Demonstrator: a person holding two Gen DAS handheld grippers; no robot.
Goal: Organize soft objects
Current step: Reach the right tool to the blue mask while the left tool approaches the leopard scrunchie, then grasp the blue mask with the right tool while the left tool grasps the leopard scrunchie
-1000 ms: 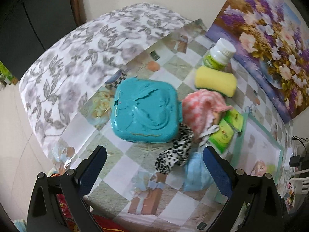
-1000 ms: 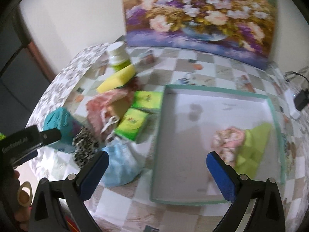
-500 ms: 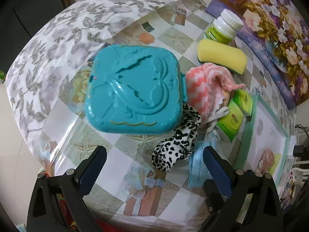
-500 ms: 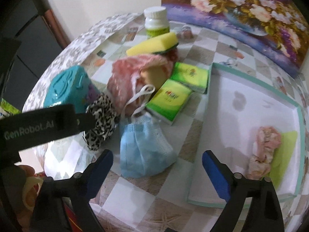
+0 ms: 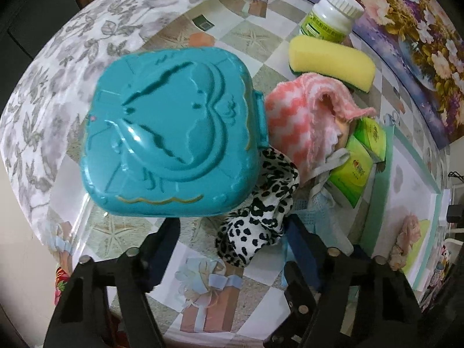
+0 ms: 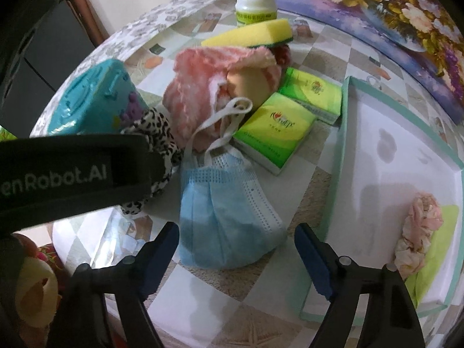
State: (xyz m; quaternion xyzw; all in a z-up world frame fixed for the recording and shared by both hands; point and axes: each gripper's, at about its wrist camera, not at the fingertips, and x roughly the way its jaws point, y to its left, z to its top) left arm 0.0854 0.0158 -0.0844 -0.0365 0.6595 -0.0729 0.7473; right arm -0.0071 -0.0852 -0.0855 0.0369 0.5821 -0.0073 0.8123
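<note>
A leopard-print scrunchie (image 5: 261,217) lies on the table beside a teal plastic box (image 5: 171,130). My left gripper (image 5: 232,246) is open, its fingers either side of the scrunchie's near end. A blue face mask (image 6: 229,214) lies in front of my right gripper (image 6: 236,249), which is open with the mask's near edge between its fingers. A pink zigzag cloth (image 6: 220,87), a yellow sponge (image 6: 249,33) and two green tissue packs (image 6: 275,130) lie behind. The white tray (image 6: 377,150) holds a pink scrunchie (image 6: 420,232) on a green cloth (image 6: 435,264).
A white pill bottle (image 5: 330,14) stands at the back by a flower painting (image 5: 406,29). The left gripper's black body (image 6: 72,171) crosses the left of the right wrist view. The table's front edge lies just under both grippers.
Both grippers have moved forward and down towards the pile. The left now straddles the leopard scrunchie and the right has swung left from the tray to the blue mask.
</note>
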